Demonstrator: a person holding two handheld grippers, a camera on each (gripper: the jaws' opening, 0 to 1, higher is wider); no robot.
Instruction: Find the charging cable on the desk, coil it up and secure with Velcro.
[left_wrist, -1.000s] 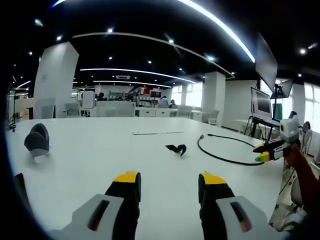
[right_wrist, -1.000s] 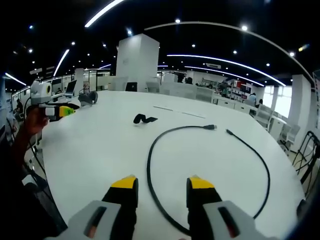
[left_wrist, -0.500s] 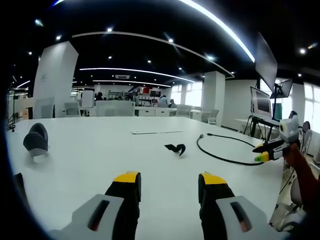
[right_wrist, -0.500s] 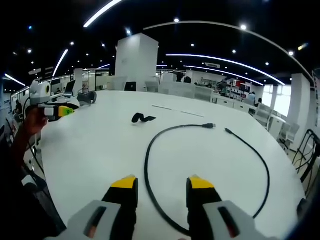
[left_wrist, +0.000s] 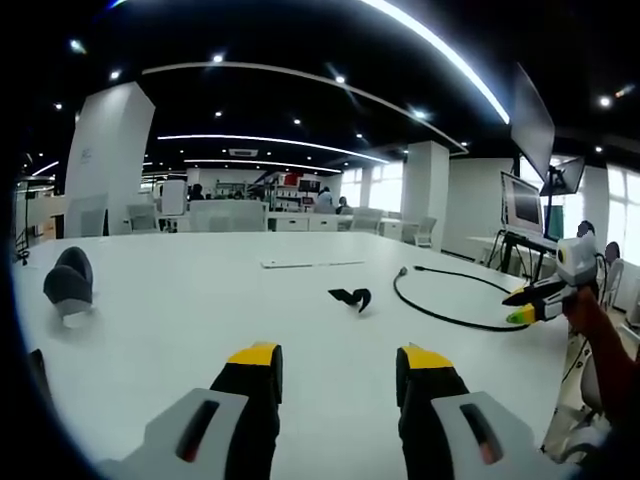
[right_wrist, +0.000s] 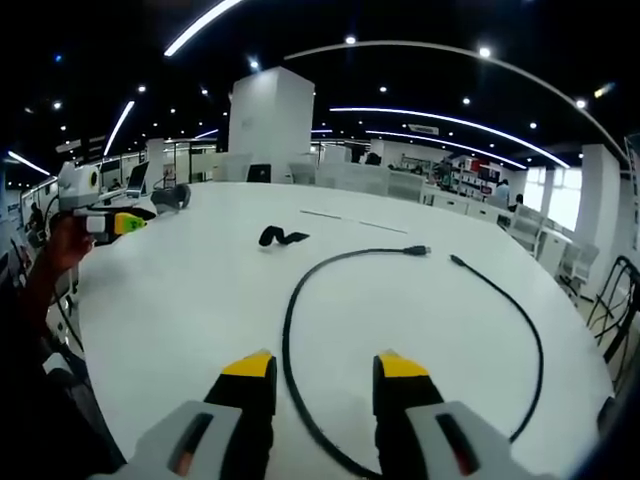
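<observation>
While both grippers hover, jaws apart, over the smooth white desk (right_wrist: 180, 300), right gripper view traces the thin black cable (right_wrist: 287, 330) looping wide, left gripper view catches a grey rounded object (left_wrist: 68, 285), crumpled black Velcro strap (left_wrist: 352, 297) between.

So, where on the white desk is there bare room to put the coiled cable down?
The widest bare patch lies between the dark object and the Velcro strap, ahead of the left tongs. Bare desk also lies between the strap and the desk edge. It is crowded where the charging cable loops before the right tongs.
</observation>
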